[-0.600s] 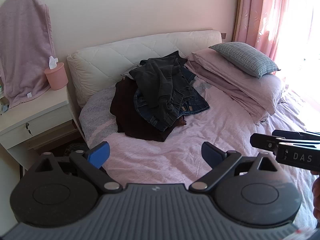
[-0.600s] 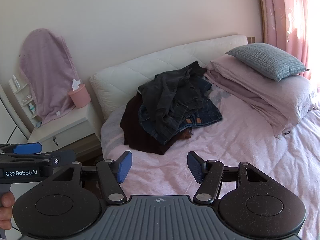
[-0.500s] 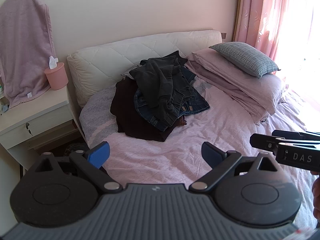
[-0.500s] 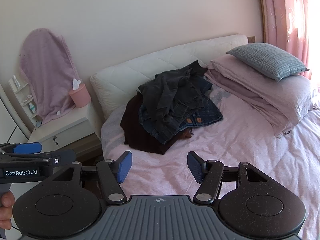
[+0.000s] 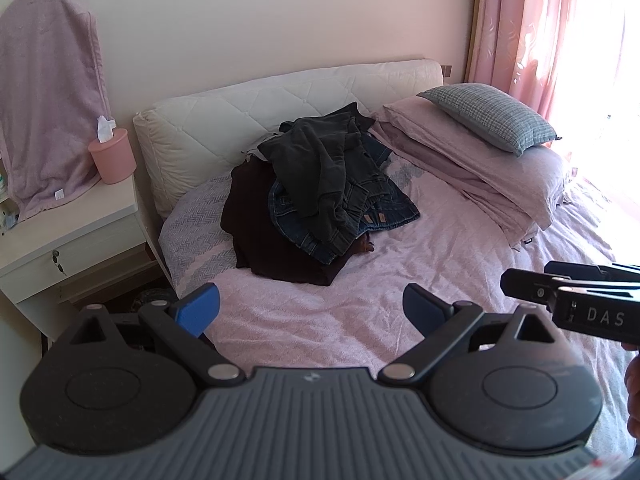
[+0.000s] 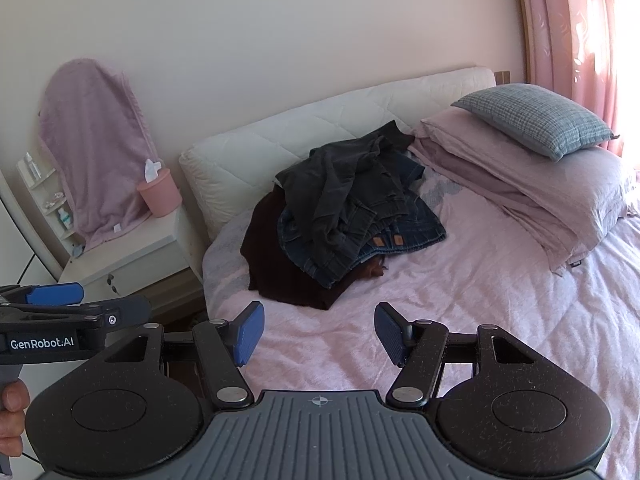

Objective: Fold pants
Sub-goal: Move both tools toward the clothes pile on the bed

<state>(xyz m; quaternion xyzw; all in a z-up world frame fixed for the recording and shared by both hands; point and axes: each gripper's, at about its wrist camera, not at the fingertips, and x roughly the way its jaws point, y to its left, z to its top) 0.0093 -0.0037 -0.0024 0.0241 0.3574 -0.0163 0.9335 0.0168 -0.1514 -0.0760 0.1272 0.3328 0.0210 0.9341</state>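
With jaws spread on the left gripper (image 5: 310, 308) and right gripper (image 6: 318, 334), several garments could be snagged together from the tangled pile of pants (image 5: 324, 188).

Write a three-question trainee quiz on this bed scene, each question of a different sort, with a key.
1. True or false: the left gripper is shut on the dark grey pants.
2. Multiple choice: what lies at the bottom of the clothes pile? A. blue jeans B. a dark maroon garment C. the checked pillow
3. Fill in: the pink tissue holder stands on the white ____.

Key
1. False: both it and the right gripper are open, short of the pile.
2. B, the dark maroon garment.
3. Nightstand.
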